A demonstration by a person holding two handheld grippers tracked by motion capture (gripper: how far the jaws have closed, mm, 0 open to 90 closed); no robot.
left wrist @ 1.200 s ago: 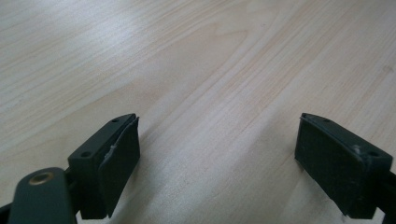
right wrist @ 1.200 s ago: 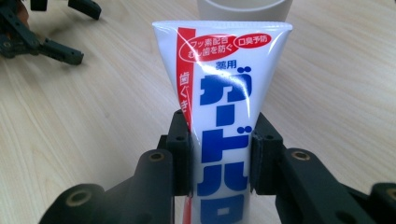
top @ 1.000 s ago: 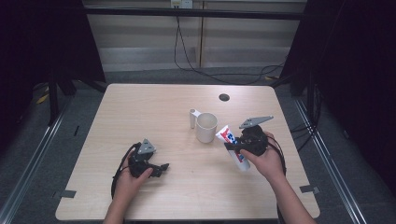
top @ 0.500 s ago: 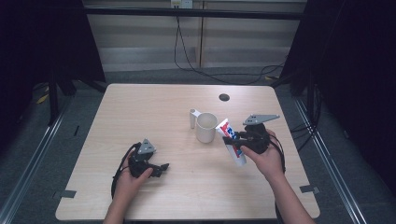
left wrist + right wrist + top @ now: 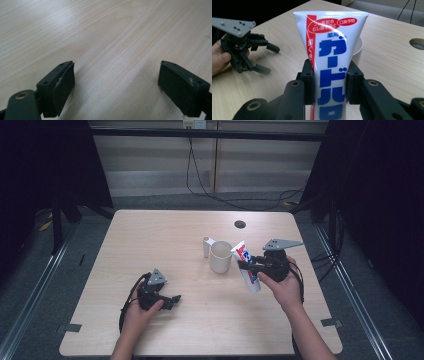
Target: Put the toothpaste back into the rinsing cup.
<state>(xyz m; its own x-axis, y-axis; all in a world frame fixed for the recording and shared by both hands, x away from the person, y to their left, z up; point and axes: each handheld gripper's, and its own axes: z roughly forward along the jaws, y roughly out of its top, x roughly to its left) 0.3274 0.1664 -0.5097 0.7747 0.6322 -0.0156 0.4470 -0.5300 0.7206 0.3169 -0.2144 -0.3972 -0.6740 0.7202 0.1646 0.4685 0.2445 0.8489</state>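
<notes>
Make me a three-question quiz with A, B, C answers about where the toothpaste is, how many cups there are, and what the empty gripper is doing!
1. The white, red and blue toothpaste tube is
A. inside the cup
B. clamped in the right gripper
C. flat on the wooden table

2. How many cream cups stand there?
A. one
B. two
C. three

3. The left gripper is
A. shut on a cap
B. shut, empty
C. open, empty

Answers: 1 B, both pads squeeze the tube. 2 A, a single cup shows. 3 C, bare wood lies between its wide jaws.

table (image 5: 150, 235): light wood | hole (image 5: 240, 224): round, dark, far edge | cables (image 5: 210, 195): floor beyond
</notes>
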